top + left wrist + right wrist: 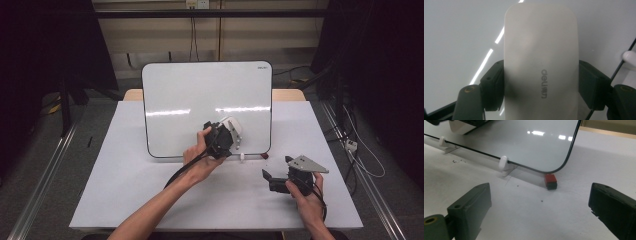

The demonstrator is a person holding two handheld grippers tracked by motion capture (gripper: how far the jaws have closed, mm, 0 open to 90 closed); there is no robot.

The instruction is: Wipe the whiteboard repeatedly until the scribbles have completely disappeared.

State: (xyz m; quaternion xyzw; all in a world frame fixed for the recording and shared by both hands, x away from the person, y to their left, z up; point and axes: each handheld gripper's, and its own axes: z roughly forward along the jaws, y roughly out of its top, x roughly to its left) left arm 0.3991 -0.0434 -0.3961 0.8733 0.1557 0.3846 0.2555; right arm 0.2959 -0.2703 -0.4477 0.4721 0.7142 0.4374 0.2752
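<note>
Left gripper view: smooth white plastic whiteboard eraser (540, 62), clamped across its long sides between the left gripper's (541, 85) jaws, facing the glossy whiteboard (454, 37); likely light, rigid, slippery. Right gripper (540, 207) jaws stand apart, empty.

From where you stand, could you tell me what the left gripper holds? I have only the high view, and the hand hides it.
Observer: A white eraser, clamped between both jaws of the left gripper, against the whiteboard.
Operator: Thank you. Are the right gripper's jaws open?
Observer: Yes, the right gripper stands wide open with nothing between its jaws.
Operator: What is the small thing at the board's corner?
Observer: A red block lying on the table.
</note>
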